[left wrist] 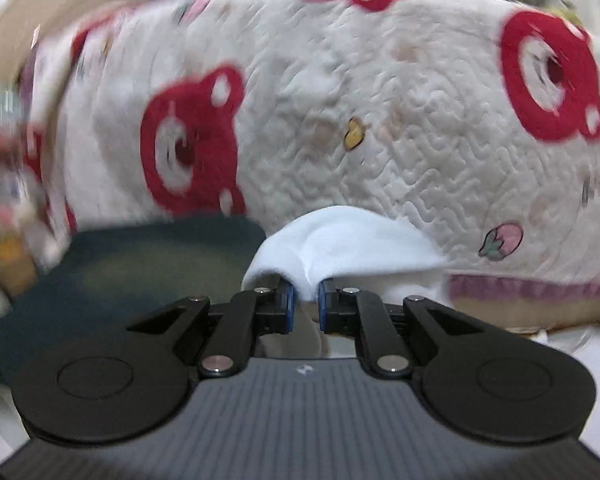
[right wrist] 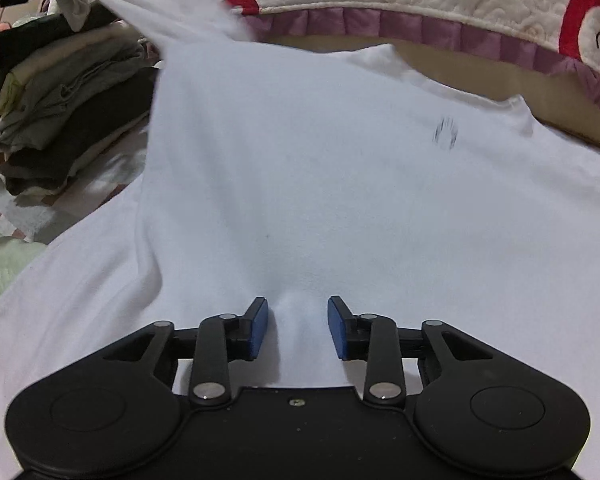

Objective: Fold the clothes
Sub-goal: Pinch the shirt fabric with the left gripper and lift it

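Left wrist view: the left hand-held gripper (left wrist: 306, 300) pinches a fold of the white shirt (left wrist: 340, 240) at lower centre. Right wrist view: the right hand-held gripper (right wrist: 298, 328) stands parted, a raised ridge of shirt between its pads, untouched.

The left hand-held gripper (left wrist: 306, 300) is clamping white cloth between its nearly closed blue pads. The right hand-held gripper (right wrist: 298, 328) is pointing downward, jaws standing apart.
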The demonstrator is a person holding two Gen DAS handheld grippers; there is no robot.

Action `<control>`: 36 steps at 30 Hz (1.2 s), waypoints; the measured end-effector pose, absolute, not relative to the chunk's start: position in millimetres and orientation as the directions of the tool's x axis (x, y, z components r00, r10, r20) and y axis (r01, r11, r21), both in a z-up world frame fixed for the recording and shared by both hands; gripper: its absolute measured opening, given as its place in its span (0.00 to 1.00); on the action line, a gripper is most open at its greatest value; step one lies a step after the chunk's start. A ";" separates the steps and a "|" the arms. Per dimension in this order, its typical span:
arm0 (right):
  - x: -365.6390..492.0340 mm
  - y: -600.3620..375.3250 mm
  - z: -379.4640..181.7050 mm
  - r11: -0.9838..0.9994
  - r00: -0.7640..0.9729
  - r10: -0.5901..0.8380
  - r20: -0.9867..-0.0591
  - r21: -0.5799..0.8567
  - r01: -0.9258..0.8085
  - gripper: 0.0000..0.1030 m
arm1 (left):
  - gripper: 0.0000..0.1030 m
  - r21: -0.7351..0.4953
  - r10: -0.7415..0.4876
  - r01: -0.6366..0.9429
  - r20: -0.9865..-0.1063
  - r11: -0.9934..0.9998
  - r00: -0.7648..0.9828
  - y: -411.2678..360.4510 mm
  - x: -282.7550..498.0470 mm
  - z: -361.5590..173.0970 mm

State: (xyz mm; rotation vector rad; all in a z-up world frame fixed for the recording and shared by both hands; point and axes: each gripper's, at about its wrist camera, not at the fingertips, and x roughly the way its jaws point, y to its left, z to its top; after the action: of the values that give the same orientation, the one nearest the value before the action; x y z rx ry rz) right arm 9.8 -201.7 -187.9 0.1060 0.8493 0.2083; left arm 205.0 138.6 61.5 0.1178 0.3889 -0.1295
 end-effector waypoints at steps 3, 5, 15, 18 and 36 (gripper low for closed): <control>11.6 -204.1 -190.7 0.974 0.629 0.227 -0.743 0.188 -0.129 0.38 | 0.15 0.163 -0.072 0.136 -0.351 0.977 0.934 130.5 196.8 56.4; 11.1 -204.7 -189.0 0.973 0.627 0.230 -0.745 0.192 -0.129 0.38 | 0.16 0.176 -0.044 0.108 -0.336 0.978 0.941 131.2 195.4 55.5; 11.5 -207.6 -185.5 0.955 0.618 0.288 -0.732 0.263 -0.134 0.41 | 0.53 0.117 -0.185 0.292 -0.542 0.949 0.819 111.6 189.7 -0.2; 10.8 -206.1 -186.0 0.934 0.605 0.345 -0.718 0.327 -0.145 0.41 | 0.56 0.025 -0.270 0.375 -0.649 0.927 0.711 100.5 198.5 -32.9; 7.0 -204.0 -201.7 0.781 0.555 0.579 -0.597 0.603 -0.166 0.42 | 0.08 -0.368 -0.350 0.165 -0.521 0.915 0.779 144.3 257.8 -106.3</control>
State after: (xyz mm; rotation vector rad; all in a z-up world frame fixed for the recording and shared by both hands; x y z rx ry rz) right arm 7.0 -204.0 -201.7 0.5221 0.8795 0.4643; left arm 257.8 144.3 -106.3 -0.3124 0.6191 -0.2831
